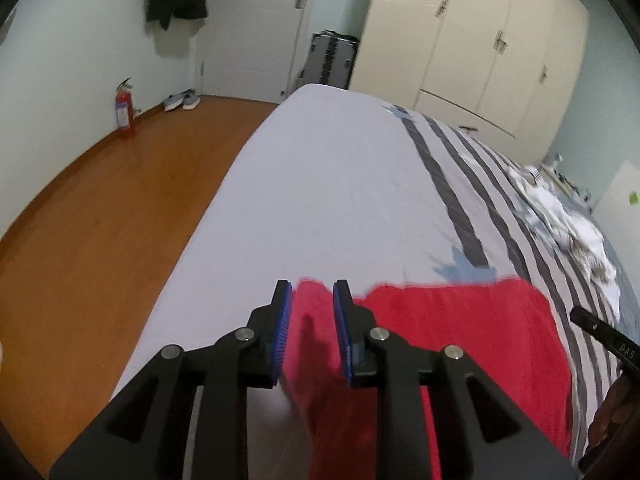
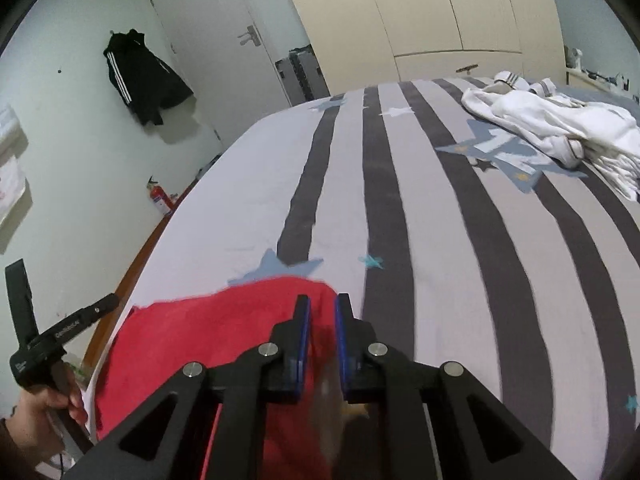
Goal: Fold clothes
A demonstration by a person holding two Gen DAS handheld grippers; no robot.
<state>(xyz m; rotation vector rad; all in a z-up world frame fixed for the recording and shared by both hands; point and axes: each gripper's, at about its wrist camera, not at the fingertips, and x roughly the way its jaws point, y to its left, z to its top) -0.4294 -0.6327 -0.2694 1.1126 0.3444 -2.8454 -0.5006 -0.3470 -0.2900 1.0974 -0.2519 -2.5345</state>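
Red garment spread at the near edge of the striped bed, a gripper at each side.

The bed [image 2: 440, 220] gives flat folding room; the red garment [image 1: 460, 328] lies there, left gripper [image 1: 310, 304] and right gripper [image 2: 322, 320] fingers parted over its opposite ends; white clothes [image 2: 560, 132] wait apart.

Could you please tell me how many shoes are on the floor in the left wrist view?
2: a pair of pale shoes sits side by side on the wooden floor against the far wall, beside the door. Others may be hidden behind the bed.
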